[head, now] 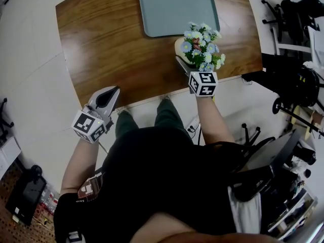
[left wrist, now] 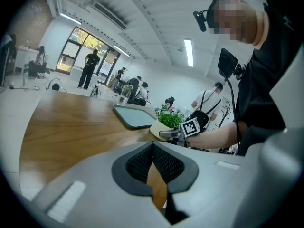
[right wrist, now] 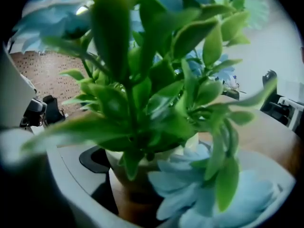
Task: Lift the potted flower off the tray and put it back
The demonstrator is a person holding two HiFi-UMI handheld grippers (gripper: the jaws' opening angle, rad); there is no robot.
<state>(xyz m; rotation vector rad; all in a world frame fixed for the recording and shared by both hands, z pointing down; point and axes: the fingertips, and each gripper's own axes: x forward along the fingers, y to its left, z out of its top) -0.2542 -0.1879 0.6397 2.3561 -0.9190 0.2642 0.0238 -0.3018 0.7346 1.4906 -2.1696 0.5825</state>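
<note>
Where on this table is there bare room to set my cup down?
The tray is empty. The table is bare left of the tray, down to the left gripper at the near edge. It is crowded near the right front edge, where the right gripper flanks the potted flower.

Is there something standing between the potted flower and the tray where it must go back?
Nothing visible does. The potted flower stands on the wooden table between the right gripper's jaws, and only bare wood lies between it and the empty tray beyond it. The left gripper is off to the side.
</note>
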